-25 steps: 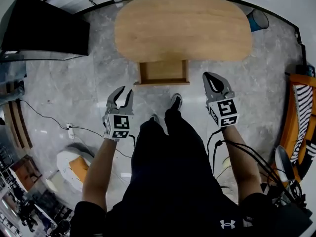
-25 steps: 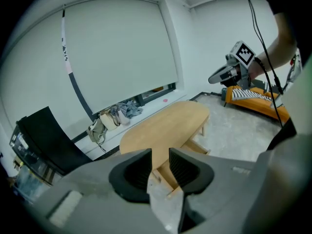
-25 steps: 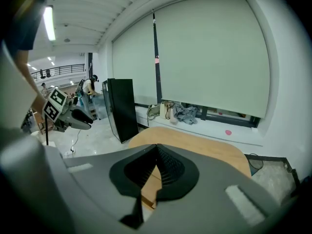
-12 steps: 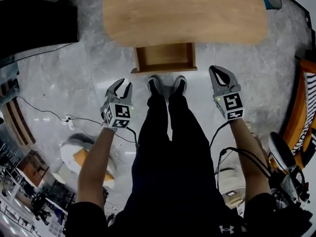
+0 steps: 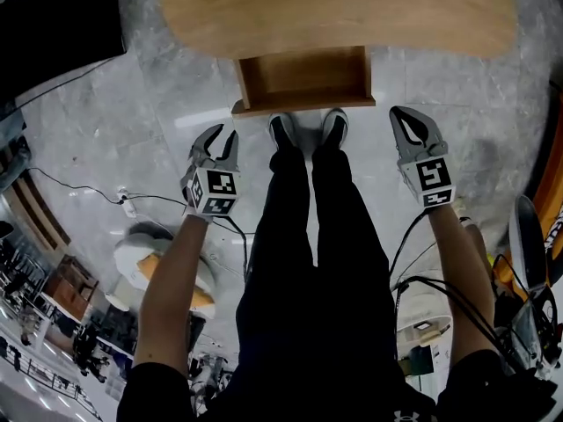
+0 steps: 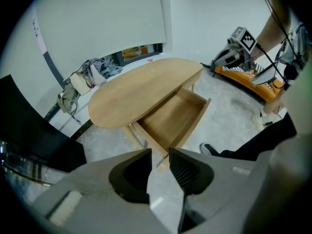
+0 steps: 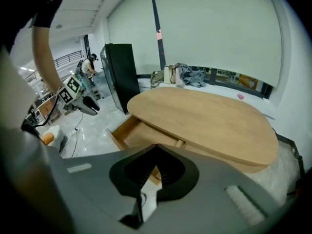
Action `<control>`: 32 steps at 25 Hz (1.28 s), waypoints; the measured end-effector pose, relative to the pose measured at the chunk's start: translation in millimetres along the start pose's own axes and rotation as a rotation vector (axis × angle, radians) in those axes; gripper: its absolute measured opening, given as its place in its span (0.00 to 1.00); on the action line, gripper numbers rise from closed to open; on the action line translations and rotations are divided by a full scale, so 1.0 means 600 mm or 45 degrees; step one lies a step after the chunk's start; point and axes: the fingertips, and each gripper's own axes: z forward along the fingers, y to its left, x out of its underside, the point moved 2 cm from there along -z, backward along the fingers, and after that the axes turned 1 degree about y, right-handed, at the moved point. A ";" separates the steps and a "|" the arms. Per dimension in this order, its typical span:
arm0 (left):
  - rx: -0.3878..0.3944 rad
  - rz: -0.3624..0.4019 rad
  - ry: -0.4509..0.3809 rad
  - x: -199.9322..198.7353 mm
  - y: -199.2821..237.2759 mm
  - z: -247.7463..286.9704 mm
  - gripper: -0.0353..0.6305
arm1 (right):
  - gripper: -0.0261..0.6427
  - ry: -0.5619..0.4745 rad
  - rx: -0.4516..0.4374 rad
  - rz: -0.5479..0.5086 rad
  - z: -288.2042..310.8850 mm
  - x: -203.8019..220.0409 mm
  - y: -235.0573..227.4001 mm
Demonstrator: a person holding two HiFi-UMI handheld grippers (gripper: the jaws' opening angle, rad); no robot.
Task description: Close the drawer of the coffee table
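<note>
Ahead, open drawer (image 5: pixel 303 77), beyond left gripper (image 5: pixel 220 135), right gripper (image 5: pixel 402 116)

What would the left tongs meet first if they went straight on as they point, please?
Probably the near corner of the drawer, or the floor just short of it; depth is unclear.

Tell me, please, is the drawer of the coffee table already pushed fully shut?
No, the drawer stands pulled out from under the coffee table top, its wooden inside open to the head view.
</note>
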 end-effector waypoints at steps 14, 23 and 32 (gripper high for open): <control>0.051 -0.069 0.136 0.128 0.000 0.154 0.31 | 0.32 0.150 -0.082 0.032 0.108 0.188 -0.004; 0.074 -0.095 0.186 0.150 -0.017 0.219 0.35 | 0.37 0.297 -0.091 -0.028 0.175 0.281 -0.009; 0.059 -0.180 0.176 0.159 -0.026 0.266 0.34 | 0.35 0.269 -0.087 -0.039 0.228 0.296 -0.009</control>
